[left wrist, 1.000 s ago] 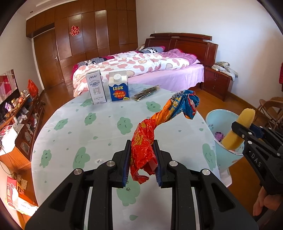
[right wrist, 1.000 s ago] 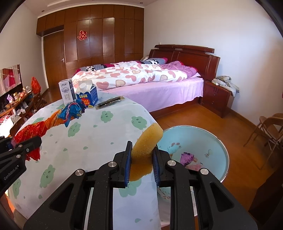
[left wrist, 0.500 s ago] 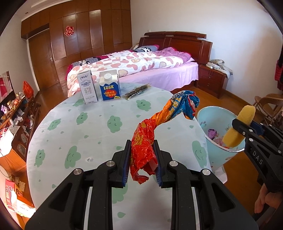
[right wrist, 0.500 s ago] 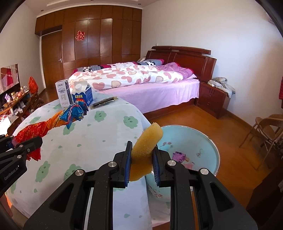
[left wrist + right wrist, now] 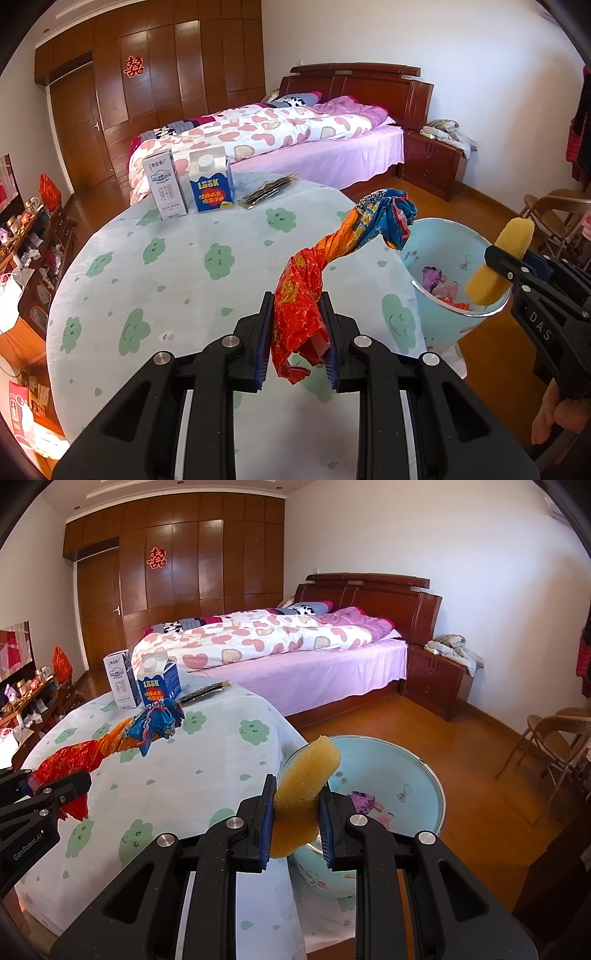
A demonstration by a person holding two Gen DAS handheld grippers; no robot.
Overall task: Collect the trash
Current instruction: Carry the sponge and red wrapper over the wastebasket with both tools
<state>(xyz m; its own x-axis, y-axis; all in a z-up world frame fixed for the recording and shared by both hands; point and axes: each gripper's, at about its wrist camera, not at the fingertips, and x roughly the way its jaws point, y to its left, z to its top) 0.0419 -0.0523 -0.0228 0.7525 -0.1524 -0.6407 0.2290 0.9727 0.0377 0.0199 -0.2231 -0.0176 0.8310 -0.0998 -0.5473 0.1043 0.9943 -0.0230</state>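
Trash bin (image 5: 417, 775) stands on the floor just ahead of and below your right gripper (image 5: 297, 821), which is clenched on the yellow sponge (image 5: 304, 786); this hand is the nearer one. Your left gripper (image 5: 297, 338) grips the twisted wrapper (image 5: 332, 254), whose long axis points forward-right toward the bin. The wrapper's far tip probably reaches the rim.

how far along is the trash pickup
Done: a few wrappers already lie in the blue bin. In hand: left gripper clamps a twisted foil wrapper, right gripper a yellow sponge. Left: two cartons and dark packets on the table.
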